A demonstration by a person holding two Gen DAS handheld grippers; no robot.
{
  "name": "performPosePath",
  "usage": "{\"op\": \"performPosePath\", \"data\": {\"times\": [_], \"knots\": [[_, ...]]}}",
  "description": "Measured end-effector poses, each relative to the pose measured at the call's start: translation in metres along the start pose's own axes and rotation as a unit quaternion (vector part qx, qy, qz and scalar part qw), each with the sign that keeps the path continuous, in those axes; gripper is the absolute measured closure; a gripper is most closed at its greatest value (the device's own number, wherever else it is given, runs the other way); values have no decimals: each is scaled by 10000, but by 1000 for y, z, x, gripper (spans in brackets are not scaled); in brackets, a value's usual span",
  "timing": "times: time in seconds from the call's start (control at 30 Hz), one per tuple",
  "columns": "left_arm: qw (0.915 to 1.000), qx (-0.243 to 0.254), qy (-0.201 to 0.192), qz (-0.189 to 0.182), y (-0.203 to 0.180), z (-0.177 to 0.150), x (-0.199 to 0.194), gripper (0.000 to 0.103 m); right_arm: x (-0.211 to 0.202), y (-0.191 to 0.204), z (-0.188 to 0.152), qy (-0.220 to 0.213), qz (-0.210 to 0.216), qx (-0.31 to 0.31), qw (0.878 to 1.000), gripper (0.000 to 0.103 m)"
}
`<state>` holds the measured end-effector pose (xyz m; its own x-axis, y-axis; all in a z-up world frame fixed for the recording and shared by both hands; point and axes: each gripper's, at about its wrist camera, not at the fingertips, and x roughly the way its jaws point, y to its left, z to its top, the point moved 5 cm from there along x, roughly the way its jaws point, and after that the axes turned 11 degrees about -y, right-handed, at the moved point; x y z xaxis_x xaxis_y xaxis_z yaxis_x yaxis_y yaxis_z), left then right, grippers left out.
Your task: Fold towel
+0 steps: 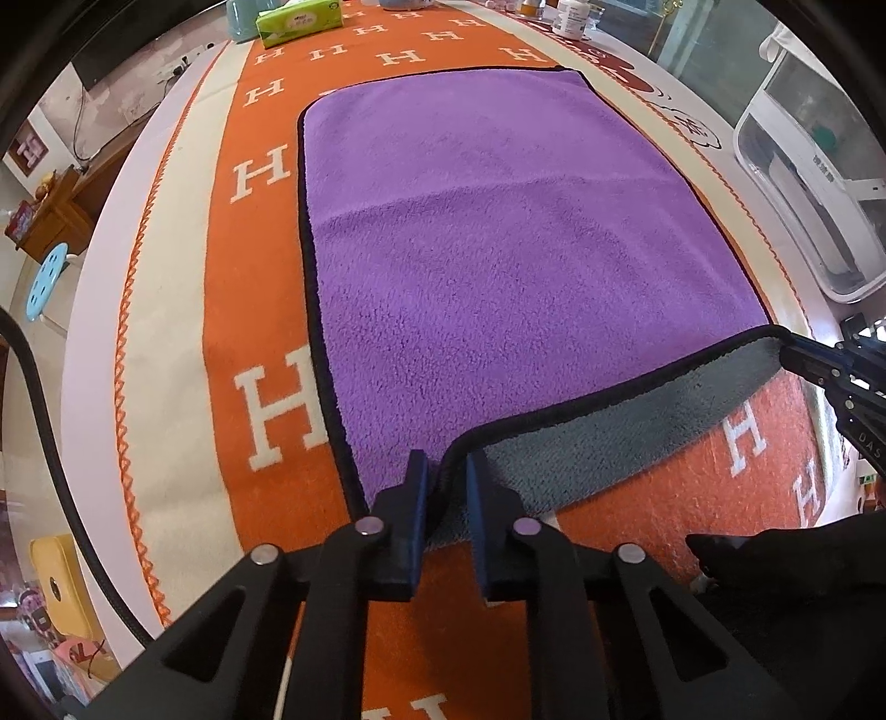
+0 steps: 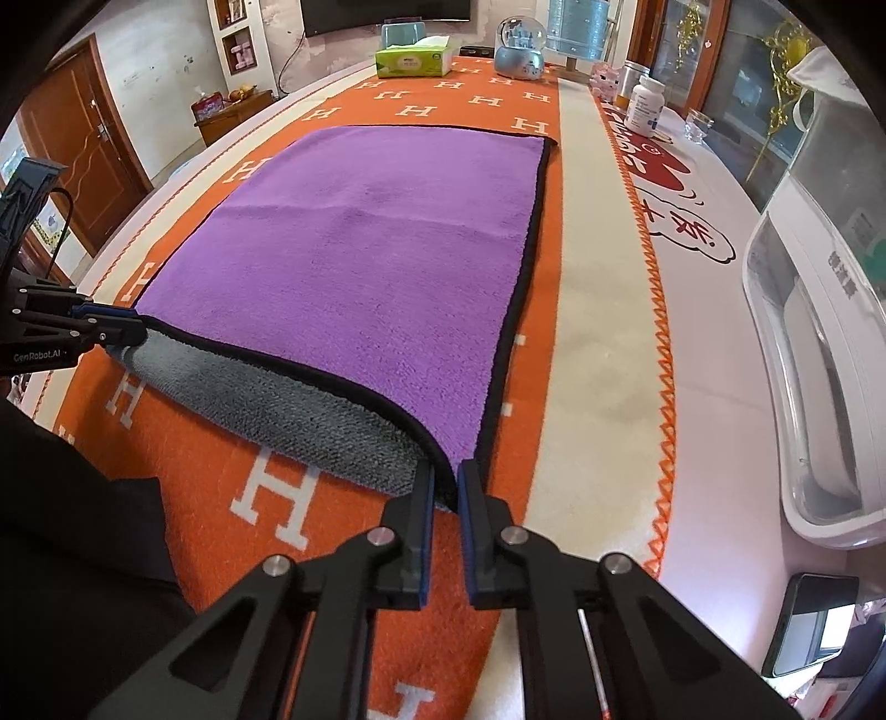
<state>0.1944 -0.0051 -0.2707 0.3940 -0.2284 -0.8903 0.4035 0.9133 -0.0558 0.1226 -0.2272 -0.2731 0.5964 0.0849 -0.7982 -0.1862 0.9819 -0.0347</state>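
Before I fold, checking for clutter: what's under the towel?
Under the lifted near edge of the towel, only orange blanket shows. Beneath the flat purple part is hidden.

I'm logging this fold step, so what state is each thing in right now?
towel: mostly flat, purple side up, near edge lifted showing grey underside
left gripper: shut on the towel's near-left corner
right gripper: shut on the towel's near-right corner
tissue pack: a tissue sticks out on top

An orange blanket with white H letters (image 2: 277, 498) is covering the table. At its far end a green tissue box (image 2: 413, 61), a snow globe (image 2: 520, 47) and a white pill bottle (image 2: 644, 105) are standing.
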Motion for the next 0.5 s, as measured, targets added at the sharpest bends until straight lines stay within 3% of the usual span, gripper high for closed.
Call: {"op": "performPosePath", "data": {"times": [0.5], "knots": [[9999, -88, 7, 124, -2, -1, -4, 97, -2, -1, 2, -40, 2, -27, 10000, 99]]}}
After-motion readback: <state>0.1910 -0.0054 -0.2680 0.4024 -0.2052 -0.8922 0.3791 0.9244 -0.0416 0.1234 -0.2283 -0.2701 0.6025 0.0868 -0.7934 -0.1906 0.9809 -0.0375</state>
